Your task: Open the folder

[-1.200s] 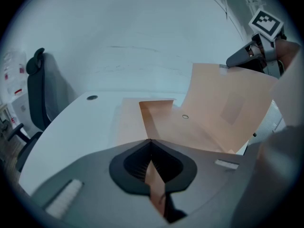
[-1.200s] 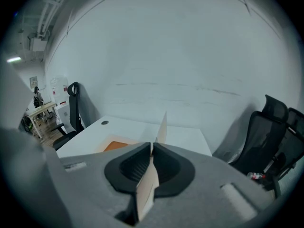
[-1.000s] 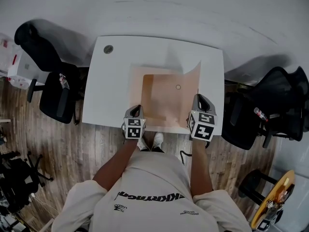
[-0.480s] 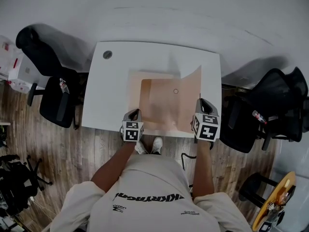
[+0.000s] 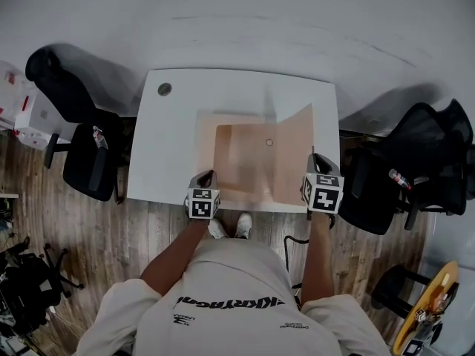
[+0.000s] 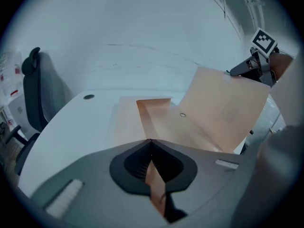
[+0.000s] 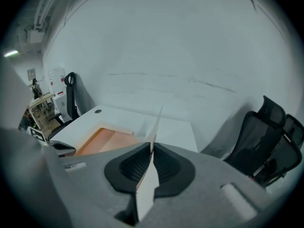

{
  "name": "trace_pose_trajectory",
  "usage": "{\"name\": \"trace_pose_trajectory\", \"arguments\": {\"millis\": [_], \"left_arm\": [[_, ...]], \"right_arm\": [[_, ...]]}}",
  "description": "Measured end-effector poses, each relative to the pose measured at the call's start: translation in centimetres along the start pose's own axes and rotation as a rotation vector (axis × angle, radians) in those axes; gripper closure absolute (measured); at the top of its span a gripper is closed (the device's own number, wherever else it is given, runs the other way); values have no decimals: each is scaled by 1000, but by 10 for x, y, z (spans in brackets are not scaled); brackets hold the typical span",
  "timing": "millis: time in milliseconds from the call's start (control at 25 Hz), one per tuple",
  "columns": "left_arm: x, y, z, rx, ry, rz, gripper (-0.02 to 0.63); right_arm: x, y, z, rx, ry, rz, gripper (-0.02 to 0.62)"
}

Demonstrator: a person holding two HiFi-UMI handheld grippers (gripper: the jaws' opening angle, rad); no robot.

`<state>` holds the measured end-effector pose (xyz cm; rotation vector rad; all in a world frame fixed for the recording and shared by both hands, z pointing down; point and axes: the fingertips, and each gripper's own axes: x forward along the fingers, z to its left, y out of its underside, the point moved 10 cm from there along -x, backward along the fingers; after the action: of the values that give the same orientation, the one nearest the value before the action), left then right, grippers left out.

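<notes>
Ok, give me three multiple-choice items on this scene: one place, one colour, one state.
1. The table hole sits at its: A far left corner; B far right corner; C near edge.
2. The folder is: A blue; B peach; C green.
3. Its cover is: A flat shut; B raised; C torn off.
1 A: the head view shows it far left. 2 B: peach there. 3 B: the right gripper holds it up, and the left gripper clamps the folder's near edge.

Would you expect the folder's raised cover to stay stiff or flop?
Probably stiff: the cover stands nearly flat, held at one edge by the right tool. Likely light; it looks thin edge-on. The lower sheet might slide without the left tool.
</notes>
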<state>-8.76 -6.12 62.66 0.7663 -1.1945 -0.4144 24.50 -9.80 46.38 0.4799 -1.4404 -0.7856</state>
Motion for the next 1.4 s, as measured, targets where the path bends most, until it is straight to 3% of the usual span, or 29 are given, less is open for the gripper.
{"name": "trace_pose_trajectory", "arguments": {"millis": [600,1000,1400], "left_arm": [[0,0,-1,19,-6,13,609],[1,0,-1,31,-9,11,607],[1,1,-3,31,-9,8,609]], "right_arm": [[9,12,-36,-47,0,86,569],[17,25,-52,-46,51,116,565],[30,37,-62,-113,112,145,561]]}}
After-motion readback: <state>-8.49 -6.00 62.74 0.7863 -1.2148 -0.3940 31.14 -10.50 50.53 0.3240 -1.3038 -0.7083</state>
